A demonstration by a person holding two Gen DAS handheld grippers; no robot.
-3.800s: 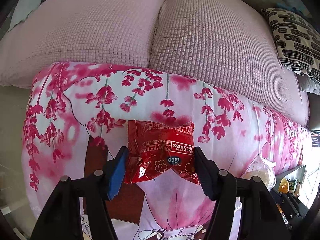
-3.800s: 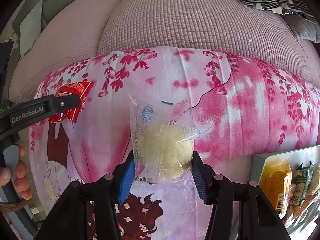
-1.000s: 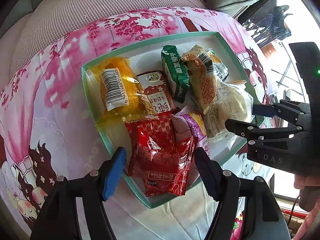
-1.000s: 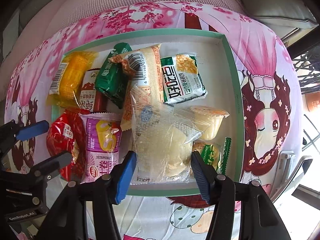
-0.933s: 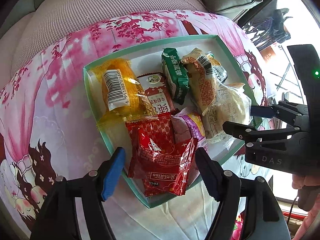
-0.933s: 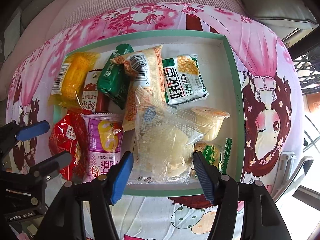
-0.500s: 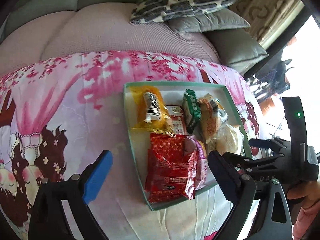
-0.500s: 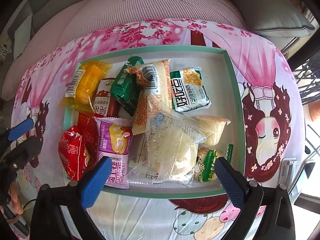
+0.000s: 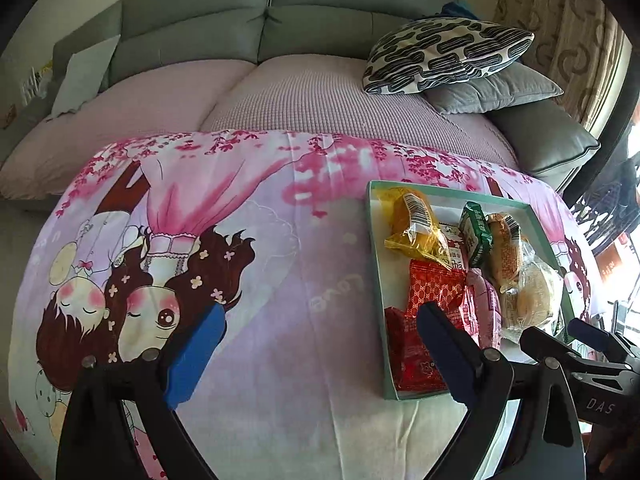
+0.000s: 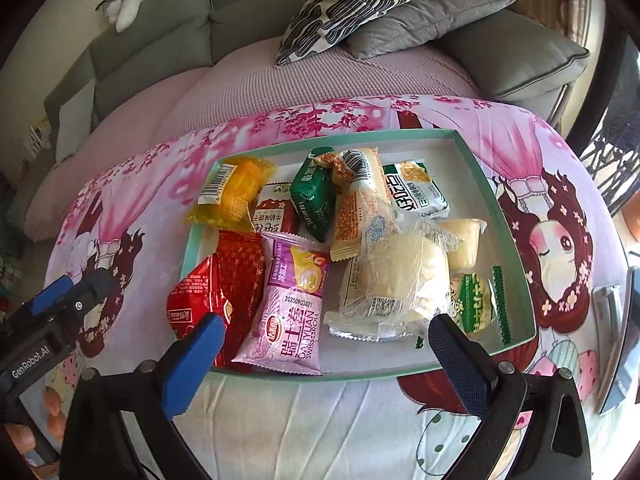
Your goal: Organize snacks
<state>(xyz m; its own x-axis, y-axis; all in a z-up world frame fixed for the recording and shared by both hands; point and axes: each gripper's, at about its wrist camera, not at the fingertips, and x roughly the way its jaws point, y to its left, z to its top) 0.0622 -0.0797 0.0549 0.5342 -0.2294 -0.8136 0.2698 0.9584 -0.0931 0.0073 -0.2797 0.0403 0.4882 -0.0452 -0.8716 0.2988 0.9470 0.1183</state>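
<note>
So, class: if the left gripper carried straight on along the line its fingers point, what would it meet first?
Most likely the bare cartoon-print cloth: the left gripper stands open over it, with the snack tray off to its right. Depth is hard to judge.

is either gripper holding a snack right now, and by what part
Nothing is held. The left gripper and right gripper are both open and empty; the snacks lie in the tray.

both grippers point down with fingers spread wide and empty: left gripper (image 9: 320, 346), right gripper (image 10: 326, 348).
</note>
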